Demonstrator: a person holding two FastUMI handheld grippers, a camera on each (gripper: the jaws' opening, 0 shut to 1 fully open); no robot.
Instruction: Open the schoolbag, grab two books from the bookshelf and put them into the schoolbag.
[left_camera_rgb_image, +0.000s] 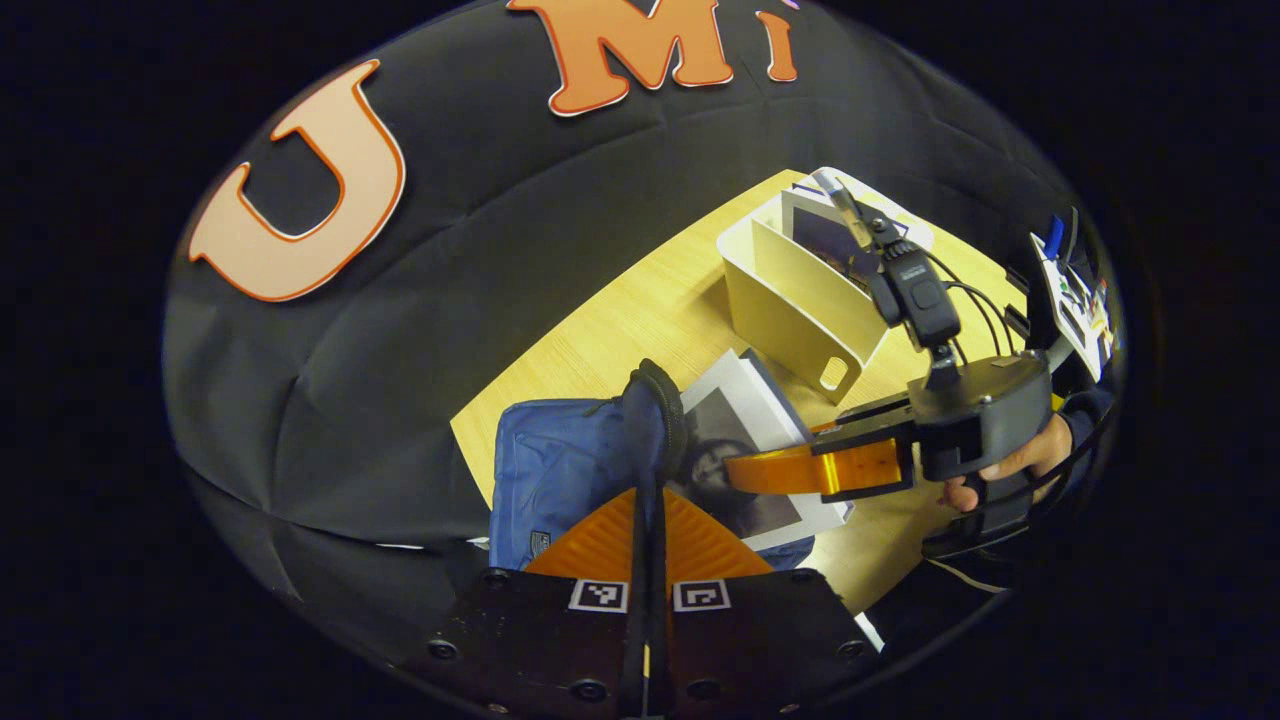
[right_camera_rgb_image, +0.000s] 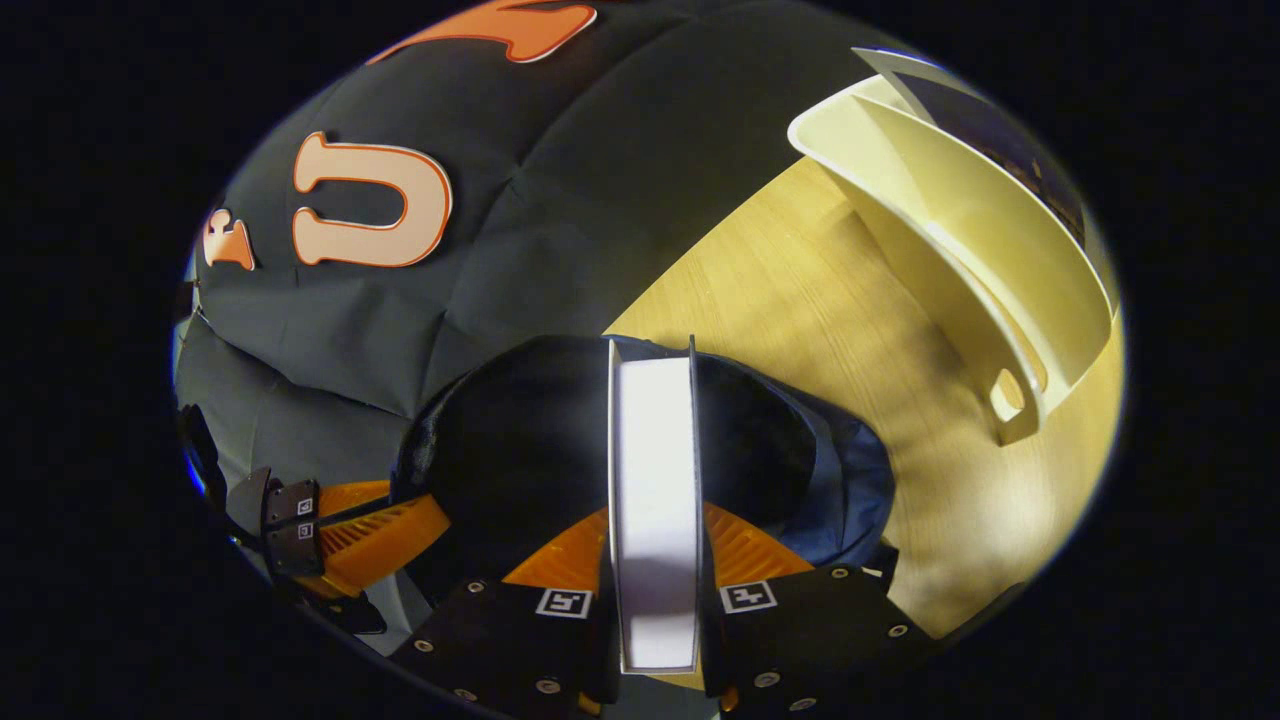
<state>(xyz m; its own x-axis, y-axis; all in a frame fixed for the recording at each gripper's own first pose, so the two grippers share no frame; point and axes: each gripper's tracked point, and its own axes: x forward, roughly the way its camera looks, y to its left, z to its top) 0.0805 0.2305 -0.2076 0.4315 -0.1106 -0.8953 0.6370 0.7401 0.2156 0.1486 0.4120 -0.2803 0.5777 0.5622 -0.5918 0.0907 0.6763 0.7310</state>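
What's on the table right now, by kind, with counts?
Schoolbag: 1, blue, rim pinched by the left gripper
Books: 2, one held by the right gripper over the bag's mouth, one standing in the bookshelf
Bookshelf: 1, cream
Total: 4

Blue schoolbag (left_camera_rgb_image: 560, 470) open on table; grey-covered book (left_camera_rgb_image: 745, 450) partly inside mouth.
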